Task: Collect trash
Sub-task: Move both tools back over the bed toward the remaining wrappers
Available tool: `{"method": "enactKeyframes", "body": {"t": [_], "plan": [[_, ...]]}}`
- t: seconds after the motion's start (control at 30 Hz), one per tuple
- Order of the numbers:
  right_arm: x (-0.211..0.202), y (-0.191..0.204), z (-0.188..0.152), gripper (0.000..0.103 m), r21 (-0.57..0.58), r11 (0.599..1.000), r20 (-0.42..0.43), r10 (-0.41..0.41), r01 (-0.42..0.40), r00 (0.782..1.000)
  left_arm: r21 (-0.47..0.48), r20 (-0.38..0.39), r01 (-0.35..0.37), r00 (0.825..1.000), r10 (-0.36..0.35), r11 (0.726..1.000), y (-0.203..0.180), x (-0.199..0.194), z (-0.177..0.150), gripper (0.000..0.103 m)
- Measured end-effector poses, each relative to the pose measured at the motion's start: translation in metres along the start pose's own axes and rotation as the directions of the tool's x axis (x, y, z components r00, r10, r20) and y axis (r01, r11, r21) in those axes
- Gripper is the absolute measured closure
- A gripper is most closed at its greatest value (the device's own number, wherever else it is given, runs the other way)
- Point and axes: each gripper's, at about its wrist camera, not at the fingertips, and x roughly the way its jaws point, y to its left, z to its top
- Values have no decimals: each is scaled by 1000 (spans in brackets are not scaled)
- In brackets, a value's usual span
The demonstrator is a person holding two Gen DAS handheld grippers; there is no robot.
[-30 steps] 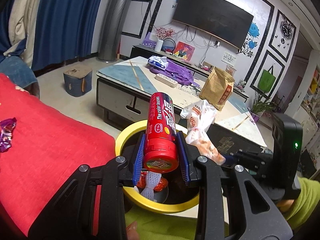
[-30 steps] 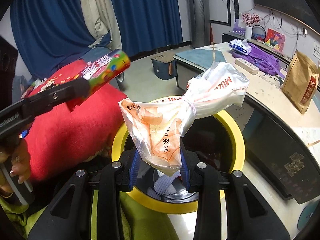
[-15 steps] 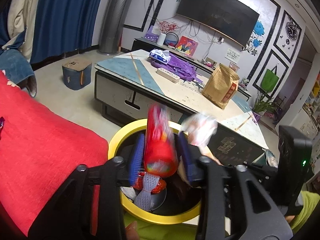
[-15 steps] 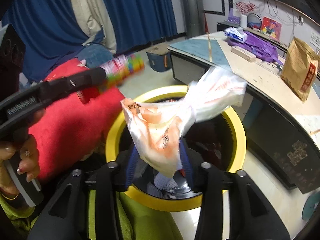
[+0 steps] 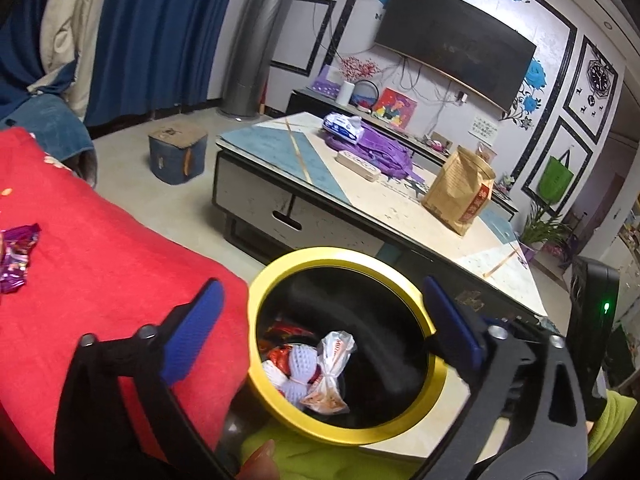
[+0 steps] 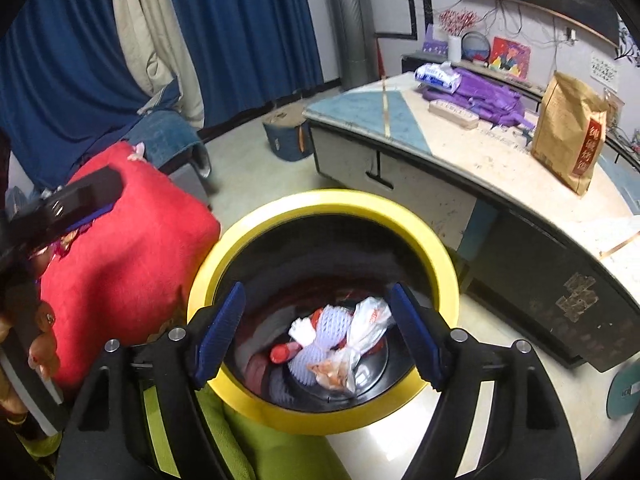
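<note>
A black trash bin with a yellow rim [image 5: 404, 276] [image 6: 328, 200] stands below both grippers. Inside lie a knotted clear plastic bag [image 5: 330, 376] [image 6: 356, 344], white foam netting [image 5: 298, 368] [image 6: 320, 340] and red wrappers. The red can is hard to make out among them. My left gripper [image 5: 324, 332] is open and empty over the bin. My right gripper [image 6: 320, 336] is open and empty over the bin. A purple wrapper [image 5: 16, 256] lies on the red cloth [image 5: 100, 264] to the left.
A low table [image 5: 360, 196] [image 6: 460, 152] stands behind the bin with a brown paper bag [image 5: 460, 192], a purple bag and a power strip. A blue box [image 5: 178, 156] sits on the floor. Blue curtains hang at the back left.
Both grippers opened. The red can and the plastic bag dropped into the bin.
</note>
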Motion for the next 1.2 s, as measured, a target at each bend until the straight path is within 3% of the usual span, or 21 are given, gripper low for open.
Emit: {"method": "enactKeyframes", "body": {"t": [0.2,0.43,0.9,1.2], "plan": [[-16,-2,4,26,11,1000,90,-8,7,996,15,35,-47,998,46,999,2,-18,-2,11],[-26,10,6,25,-19,1000,131,9,-7,991,13,68,-103,992,102,995,13,-41,-9,11],[-37,52,5,21,-91,995,176,66,-50,982,-37,161,-221,961,224,975,45,-87,-9,11],[-44,99,2,20,-177,976,181,159,-127,971,-76,201,-284,935,293,956,66,-110,-9,11]]}}
